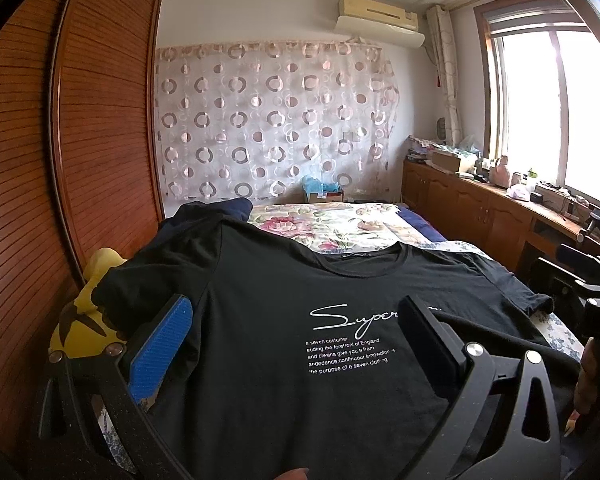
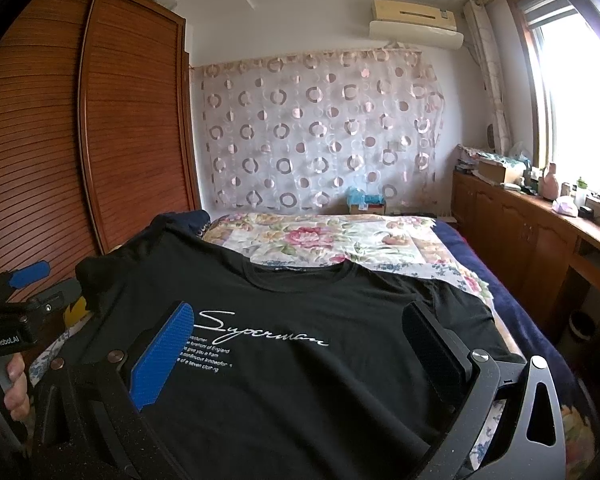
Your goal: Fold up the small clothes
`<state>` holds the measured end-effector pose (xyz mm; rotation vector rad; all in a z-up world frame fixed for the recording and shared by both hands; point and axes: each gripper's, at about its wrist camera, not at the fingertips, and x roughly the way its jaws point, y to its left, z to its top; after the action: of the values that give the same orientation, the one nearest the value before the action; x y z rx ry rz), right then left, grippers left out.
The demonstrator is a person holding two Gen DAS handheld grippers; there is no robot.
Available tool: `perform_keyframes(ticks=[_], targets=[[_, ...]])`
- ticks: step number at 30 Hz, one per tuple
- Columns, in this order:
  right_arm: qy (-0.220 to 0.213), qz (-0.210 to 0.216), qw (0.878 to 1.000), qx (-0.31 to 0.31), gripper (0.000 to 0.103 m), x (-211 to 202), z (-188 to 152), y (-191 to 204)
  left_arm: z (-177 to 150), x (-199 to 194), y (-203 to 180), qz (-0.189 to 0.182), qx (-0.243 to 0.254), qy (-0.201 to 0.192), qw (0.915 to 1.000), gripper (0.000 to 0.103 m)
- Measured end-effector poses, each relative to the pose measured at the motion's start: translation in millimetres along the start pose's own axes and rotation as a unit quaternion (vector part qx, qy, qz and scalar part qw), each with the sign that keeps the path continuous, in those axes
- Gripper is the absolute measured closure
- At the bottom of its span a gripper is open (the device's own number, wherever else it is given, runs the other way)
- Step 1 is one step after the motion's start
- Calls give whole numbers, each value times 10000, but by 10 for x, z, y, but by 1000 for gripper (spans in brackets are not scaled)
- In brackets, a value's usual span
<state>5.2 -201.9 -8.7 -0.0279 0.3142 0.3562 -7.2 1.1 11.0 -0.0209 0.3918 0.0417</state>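
Both tools, left tool (image 1: 300, 344) and right tool (image 2: 300, 344), gape wide over black T-shirt (image 1: 340, 280).
Soft, limp cotton; pinch shoulder seams near twelve o'clock.

One black T-shirt (image 1: 284, 320) – two grippers – one yellow toy (image 1: 80, 320).

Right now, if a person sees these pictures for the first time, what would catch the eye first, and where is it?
The black T-shirt with white "Superman" script lies spread on the bed, front up, filling the near foreground under both open grippers. Behind it, the floral bedspread covers the far half of the bed. On the back wall hangs a sheer curtain with circles, between the wooden wardrobe on the left and a bright window on the right.
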Motion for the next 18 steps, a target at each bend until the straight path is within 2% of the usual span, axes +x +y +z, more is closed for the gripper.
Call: perform_keyframes(ticks=[18], targets=[[-29,-12,10000,-7,0,-12,3,-1,16,-41,-18,6,17,-19,10000,0]])
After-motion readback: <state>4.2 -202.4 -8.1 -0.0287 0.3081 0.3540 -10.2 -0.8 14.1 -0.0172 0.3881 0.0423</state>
